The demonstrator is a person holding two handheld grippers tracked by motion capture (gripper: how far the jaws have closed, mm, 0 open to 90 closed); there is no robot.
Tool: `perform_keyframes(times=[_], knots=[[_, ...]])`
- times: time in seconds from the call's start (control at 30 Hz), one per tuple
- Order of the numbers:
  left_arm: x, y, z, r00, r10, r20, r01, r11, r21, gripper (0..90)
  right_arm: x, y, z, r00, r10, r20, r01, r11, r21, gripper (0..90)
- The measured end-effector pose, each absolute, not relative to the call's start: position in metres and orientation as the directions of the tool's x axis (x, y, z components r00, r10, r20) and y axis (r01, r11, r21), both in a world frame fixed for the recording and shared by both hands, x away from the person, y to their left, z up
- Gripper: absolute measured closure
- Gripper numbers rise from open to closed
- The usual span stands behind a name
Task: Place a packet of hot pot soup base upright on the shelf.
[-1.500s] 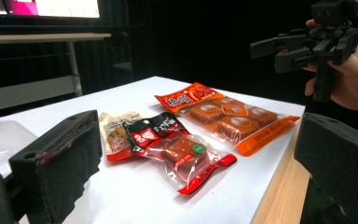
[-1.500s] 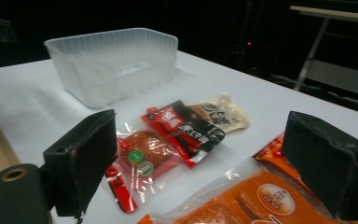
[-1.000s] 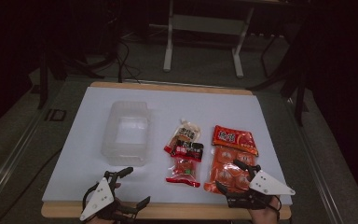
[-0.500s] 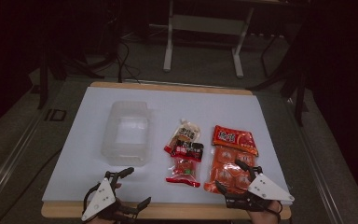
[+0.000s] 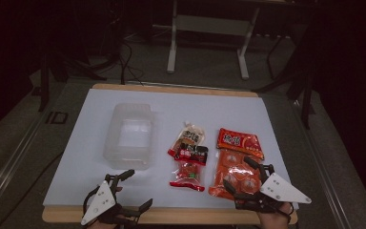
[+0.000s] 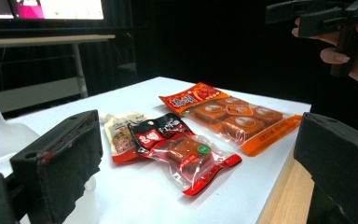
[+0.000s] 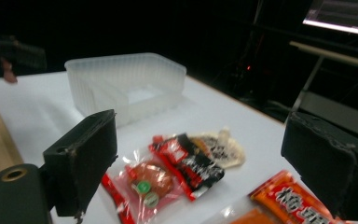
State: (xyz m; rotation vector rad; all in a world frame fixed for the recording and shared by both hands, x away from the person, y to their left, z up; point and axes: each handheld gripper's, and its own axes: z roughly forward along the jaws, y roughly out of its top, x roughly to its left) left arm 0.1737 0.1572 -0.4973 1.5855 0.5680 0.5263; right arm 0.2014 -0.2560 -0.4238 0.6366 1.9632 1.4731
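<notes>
White tabletop (image 5: pixel 90 143) holds a clear plastic tub (image 5: pixel 128 136) and snack packets. The right claw (image 5: pixel 244 177) hovers wide open, empty, over the near end of the orange packet (image 5: pixel 234 171). The left claw (image 5: pixel 136 190), also wide open and empty, sits at the near edge.

Right tongs (image 5: pixel 242 172): drawn back slightly toward the near edge of the surface (image 5: pixel 76 157).
Left tongs (image 5: pixel 137 190): shifted slightly right.
</notes>
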Motion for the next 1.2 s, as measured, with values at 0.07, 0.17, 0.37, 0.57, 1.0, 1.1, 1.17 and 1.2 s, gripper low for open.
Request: perform_keyframes(times=[0.07,0.17,0.37,0.57,1.0,1.1,1.17,1.2], knots=[[0.174,0.158,-0.497,0.772,0.636,-0.011,0.062,-0.058,0.996,1.4,0.202,-0.258,-0.418,-0.704,0.689,-0.172,0.017,0.258,0.966,10.3],[0.174,0.158,-0.497,0.777,0.628,-0.028,0.085,-0.06,0.995,1.4,0.205,-0.263,-0.409,-0.707,0.686,-0.171,0.0,0.241,0.97,10.3],[0.17,0.153,-0.494,0.779,0.627,0.017,0.062,-0.104,0.993,1.4,0.214,-0.272,-0.396,-0.689,0.705,-0.166,0.005,0.233,0.972,10.3],[0.169,0.152,-0.491,0.789,0.614,-0.012,0.095,-0.104,0.99,1.2,0.225,-0.279,-0.389,-0.685,0.712,-0.157,0.028,0.241,0.97,10.3],[0.172,0.15,-0.497,0.779,0.627,0.004,0.088,-0.115,0.989,1.2,0.261,-0.298,-0.39,-0.633,0.769,-0.088,0.092,0.188,0.978,10.3],[0.172,0.15,-0.498,0.78,0.625,0.008,0.085,-0.119,0.989,1.3,0.272,-0.303,-0.391,-0.621,0.78,-0.077,0.108,0.182,0.977,9.6],[0.172,0.149,-0.498,0.782,0.623,0.012,0.083,-0.123,0.989,1.2,0.28,-0.305,-0.393,-0.622,0.779,-0.081,0.118,0.196,0.973,9.5],[0.172,0.149,-0.498,0.782,0.623,0.014,0.082,-0.126,0.989,1.2,0.283,-0.306,-0.395,-0.603,0.791,-0.1,0.119,0.214,0.97,9.5]])
